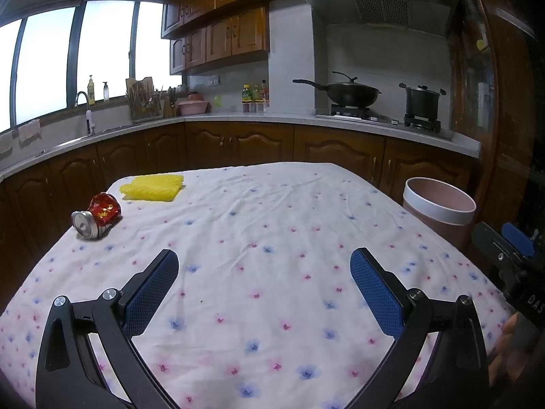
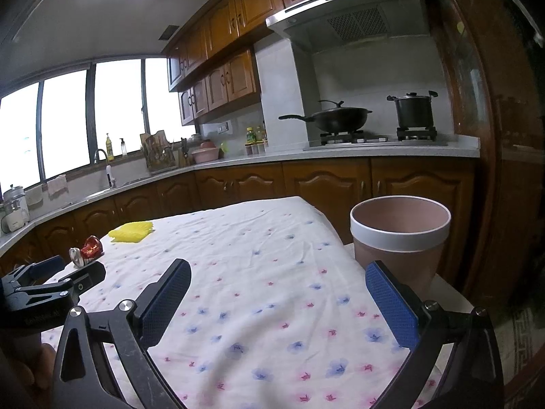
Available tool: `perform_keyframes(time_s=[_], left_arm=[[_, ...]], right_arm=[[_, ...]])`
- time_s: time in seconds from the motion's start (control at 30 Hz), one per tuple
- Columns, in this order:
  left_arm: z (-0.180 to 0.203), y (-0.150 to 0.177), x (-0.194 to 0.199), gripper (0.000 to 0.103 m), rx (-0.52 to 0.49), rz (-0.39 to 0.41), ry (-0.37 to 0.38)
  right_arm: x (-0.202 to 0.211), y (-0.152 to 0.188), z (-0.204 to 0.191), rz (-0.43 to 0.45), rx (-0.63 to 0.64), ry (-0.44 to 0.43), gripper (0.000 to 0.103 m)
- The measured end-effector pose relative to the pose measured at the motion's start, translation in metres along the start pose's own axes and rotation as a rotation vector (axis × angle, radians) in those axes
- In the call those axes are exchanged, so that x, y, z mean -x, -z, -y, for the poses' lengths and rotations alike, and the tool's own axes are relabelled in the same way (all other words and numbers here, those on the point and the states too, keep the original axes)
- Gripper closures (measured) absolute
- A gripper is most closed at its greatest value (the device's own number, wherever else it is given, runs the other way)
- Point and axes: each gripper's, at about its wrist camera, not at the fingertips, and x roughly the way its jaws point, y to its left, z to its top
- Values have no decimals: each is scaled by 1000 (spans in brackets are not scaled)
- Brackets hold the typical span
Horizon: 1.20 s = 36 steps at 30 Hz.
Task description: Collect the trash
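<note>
A crushed red can (image 1: 97, 218) lies on its side at the far left of the flowered tablecloth (image 1: 272, 238); it also shows in the right wrist view (image 2: 87, 250). A yellow mesh wrapper (image 1: 152, 187) lies beyond it near the far left corner, and shows in the right wrist view (image 2: 131, 231). A pink bin with a white rim (image 2: 400, 238) stands just off the table's right edge, also in the left wrist view (image 1: 439, 209). My left gripper (image 1: 264, 260) is open and empty above the table's near middle. My right gripper (image 2: 277, 269) is open and empty, left of the bin.
Brown kitchen cabinets and a grey counter (image 1: 238, 117) run behind the table, with a sink (image 1: 85, 126) at left and a wok (image 1: 351, 93) and pot (image 1: 422, 102) on the stove. A dark wooden door frame (image 2: 494, 136) stands at right.
</note>
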Motion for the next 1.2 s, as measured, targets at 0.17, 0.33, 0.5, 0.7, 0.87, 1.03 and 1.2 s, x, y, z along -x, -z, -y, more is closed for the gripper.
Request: perform_keyframes(time_s=[0.17, 0.33, 0.5, 0.7, 0.87, 1.03, 1.2], left_arm=[[1, -1, 0, 0, -2, -1, 5], [1, -1, 0, 0, -1, -2, 5], [0, -2, -1, 0, -2, -1, 7], [1, -1, -1, 0, -1, -2, 8], [0, -4, -4, 0, -4, -6, 11], [-1, -5, -7, 0, -7, -8, 12], [0, -6, -8, 0, -7, -10, 12]], right_arm=[[0, 0, 0, -1, 1, 2, 0], [0, 0, 0, -1, 2, 2, 0], [0, 0, -2, -5, 0, -4, 0], [0, 0, -4, -5, -2, -5, 0], [-1, 0, -4, -7, 0, -6, 0], [-2, -2, -7, -12, -1, -10, 0], [-3, -4, -6, -11, -2, -13, 0]])
